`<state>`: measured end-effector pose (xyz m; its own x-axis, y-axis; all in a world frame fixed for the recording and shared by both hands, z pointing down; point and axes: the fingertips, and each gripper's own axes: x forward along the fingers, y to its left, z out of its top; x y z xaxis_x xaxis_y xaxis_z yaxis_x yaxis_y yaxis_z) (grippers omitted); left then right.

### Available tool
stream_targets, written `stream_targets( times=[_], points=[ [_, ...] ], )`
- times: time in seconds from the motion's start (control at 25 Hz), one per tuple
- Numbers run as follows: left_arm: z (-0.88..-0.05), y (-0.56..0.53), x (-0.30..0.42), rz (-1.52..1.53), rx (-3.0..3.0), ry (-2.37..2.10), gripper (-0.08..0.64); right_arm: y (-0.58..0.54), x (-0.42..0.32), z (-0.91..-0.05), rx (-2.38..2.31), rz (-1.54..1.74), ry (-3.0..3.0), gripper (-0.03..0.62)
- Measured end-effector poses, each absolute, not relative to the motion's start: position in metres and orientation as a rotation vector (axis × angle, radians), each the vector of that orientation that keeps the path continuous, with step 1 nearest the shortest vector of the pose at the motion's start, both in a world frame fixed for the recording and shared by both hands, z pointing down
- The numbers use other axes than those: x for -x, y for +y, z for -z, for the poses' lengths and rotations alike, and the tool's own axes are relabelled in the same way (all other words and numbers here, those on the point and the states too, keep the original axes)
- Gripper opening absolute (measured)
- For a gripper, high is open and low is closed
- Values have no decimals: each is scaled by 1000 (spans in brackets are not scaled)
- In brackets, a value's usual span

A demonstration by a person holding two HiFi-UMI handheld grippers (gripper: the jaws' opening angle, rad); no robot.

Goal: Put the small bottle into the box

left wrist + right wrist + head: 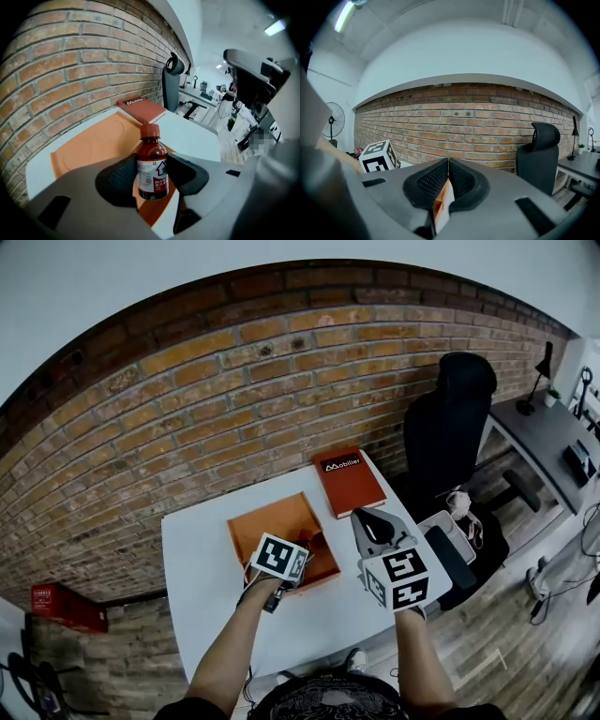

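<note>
Upright small bottle (152,157) clamped in left claw (151,180), over orange box (89,145), right claw (448,180) closed, empty

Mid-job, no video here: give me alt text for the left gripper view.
The left claw grips a small brown bottle, red-capped and upright, by its labelled body. Behind it an open orange box lies on the white table, a red book beyond it and a brick wall at left.
</note>
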<state>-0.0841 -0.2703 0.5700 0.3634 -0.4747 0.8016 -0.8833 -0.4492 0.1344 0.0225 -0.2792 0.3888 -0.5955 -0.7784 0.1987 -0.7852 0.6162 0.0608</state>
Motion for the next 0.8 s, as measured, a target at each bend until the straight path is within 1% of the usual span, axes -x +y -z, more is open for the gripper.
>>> stream_targets(
  times=[0.36, 0.8],
  points=[
    [-603, -267, 72, -1111, -2003, -1040, 216, -279, -31, -393, -1319, -57, -2611, 21],
    [-627, -266, 61, -1189, -1942, -965, 216, -281, -38, -398, -1333, -60, -2589, 21]
  ],
)
